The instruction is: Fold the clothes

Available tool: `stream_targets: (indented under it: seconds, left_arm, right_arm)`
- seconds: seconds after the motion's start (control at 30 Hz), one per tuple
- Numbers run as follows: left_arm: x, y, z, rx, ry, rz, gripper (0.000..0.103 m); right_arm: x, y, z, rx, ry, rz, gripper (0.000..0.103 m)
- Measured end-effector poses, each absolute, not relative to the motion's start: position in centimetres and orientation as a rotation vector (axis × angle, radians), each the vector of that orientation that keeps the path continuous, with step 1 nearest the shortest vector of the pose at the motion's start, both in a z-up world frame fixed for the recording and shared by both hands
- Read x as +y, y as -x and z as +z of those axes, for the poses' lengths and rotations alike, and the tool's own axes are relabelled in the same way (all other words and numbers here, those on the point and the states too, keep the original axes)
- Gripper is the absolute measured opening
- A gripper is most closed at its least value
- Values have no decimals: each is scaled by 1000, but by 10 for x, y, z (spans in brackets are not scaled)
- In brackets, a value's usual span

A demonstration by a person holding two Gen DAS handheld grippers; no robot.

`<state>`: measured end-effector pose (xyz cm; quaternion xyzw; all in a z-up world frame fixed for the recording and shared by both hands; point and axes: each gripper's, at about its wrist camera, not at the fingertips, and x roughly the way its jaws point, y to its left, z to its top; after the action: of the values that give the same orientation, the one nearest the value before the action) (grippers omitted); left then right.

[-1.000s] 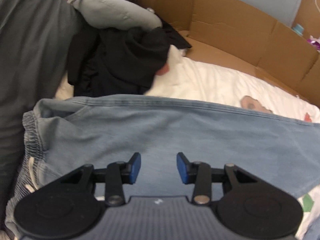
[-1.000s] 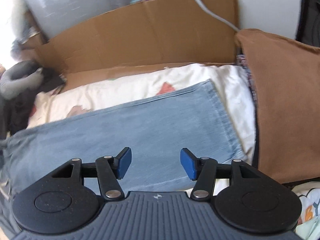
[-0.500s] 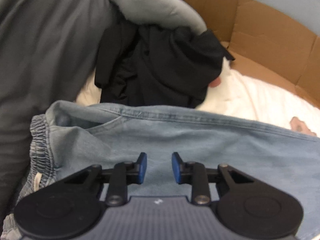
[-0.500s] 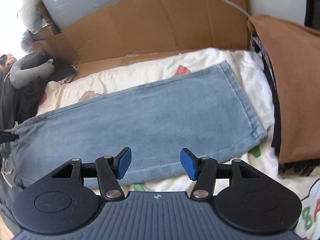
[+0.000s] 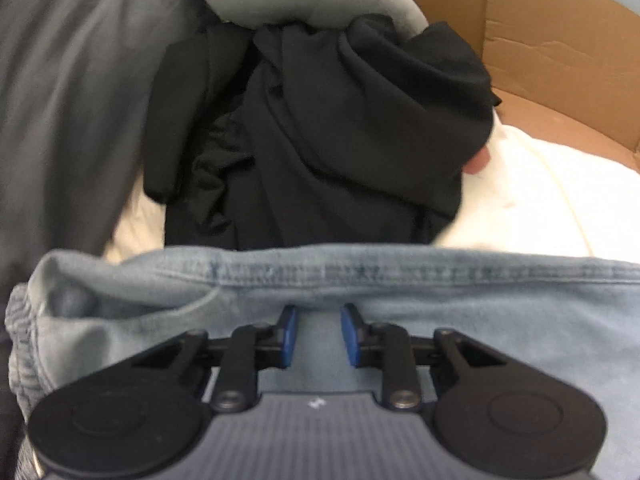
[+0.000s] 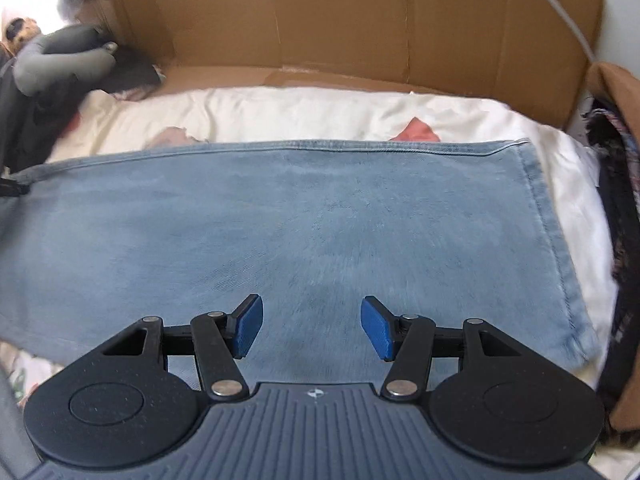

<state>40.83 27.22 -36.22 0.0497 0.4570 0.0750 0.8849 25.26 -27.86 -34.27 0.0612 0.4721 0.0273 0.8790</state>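
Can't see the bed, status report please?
Left gripper part open at jeans waist seam. Right gripper open over the leg. Black clothes pile just beyond.

I see jeans (image 6: 304, 216) flat across the bedsheet (image 6: 304, 116). Relative to jeans: cardboard wall (image 6: 360, 28) behind, clothes pile (image 5: 320, 128) behind the waistband end, folded cloth (image 6: 624, 240) beside the hem end.

Both wrist cameras look along their fingers, low over the jeans (image 5: 480, 320). The left sits close at the waistband end; the right views the hem end (image 6: 552, 240). Both share the jeans.
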Motion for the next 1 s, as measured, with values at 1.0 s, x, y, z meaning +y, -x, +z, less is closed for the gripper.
stream_targets:
  seconds: [1.0]
  left_arm:
    - [143, -413, -371, 935, -129, -50, 16]
  right_arm:
    - [-271, -381, -377, 952, -21, -100, 65]
